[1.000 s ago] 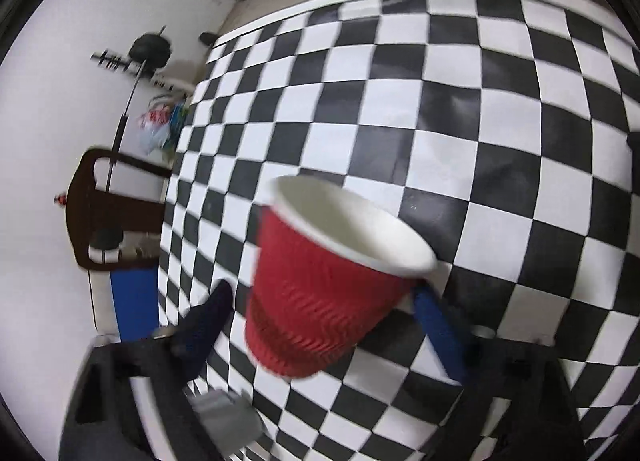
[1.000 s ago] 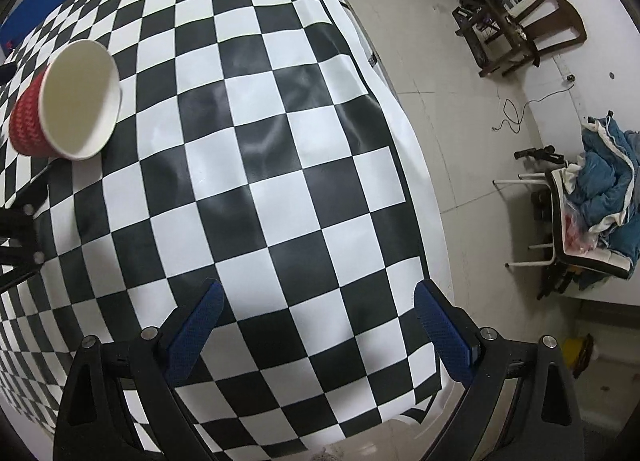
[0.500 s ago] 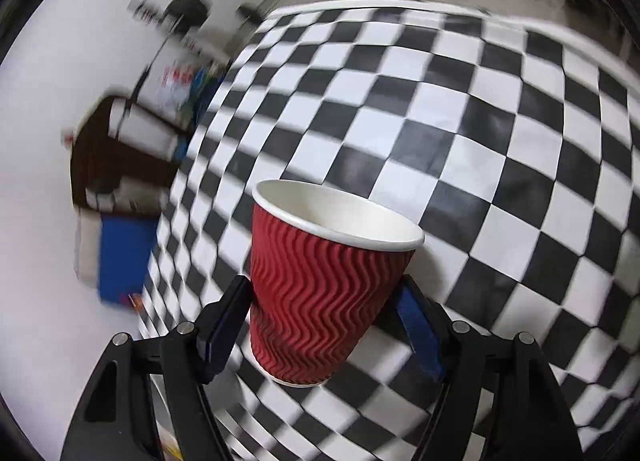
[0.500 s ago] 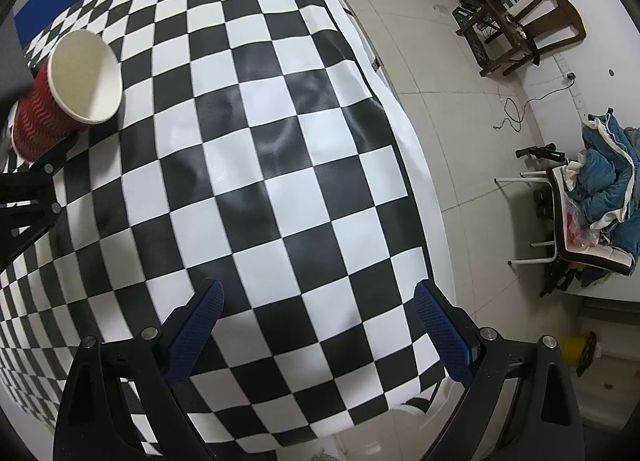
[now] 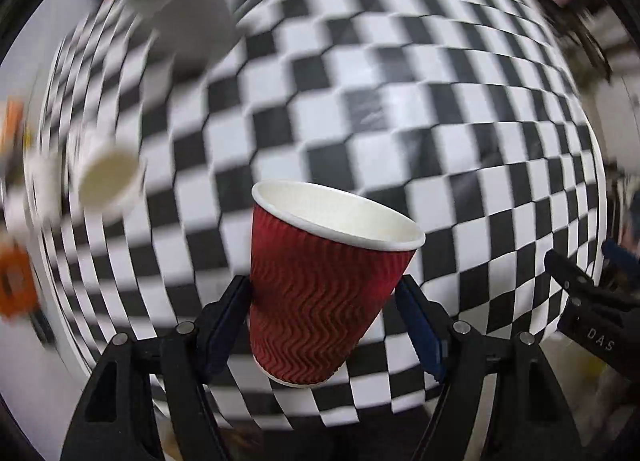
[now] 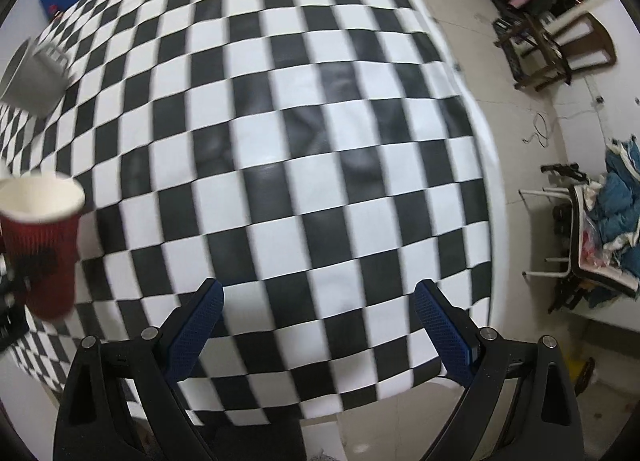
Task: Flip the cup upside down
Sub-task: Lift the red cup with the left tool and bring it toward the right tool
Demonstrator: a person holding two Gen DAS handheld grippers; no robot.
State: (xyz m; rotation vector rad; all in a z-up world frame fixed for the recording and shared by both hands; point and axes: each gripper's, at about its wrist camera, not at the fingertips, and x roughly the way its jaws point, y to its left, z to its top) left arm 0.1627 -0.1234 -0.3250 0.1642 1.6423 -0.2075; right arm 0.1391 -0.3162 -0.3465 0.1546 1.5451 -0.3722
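Letters "DAS" mark the right gripper (image 5: 592,313) beside the gripped cup (image 5: 320,285).

right tongs (image 6: 316,325): blue pads wide apart, nothing between them | bench (image 6: 304,133): black-and-white checkered cloth | red cup (image 6: 42,237): at the left edge, mouth up, blurred, dark tongs at its side | grey mug (image 6: 34,75): far left, blurred | chairs (image 6: 560,49): on the floor, right

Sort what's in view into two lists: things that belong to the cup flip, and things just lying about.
Job:
red cup
left tongs, shut on it
checkered table

Lying about:
right tongs, open
grey mug
white cup
chairs
blue cloth pile
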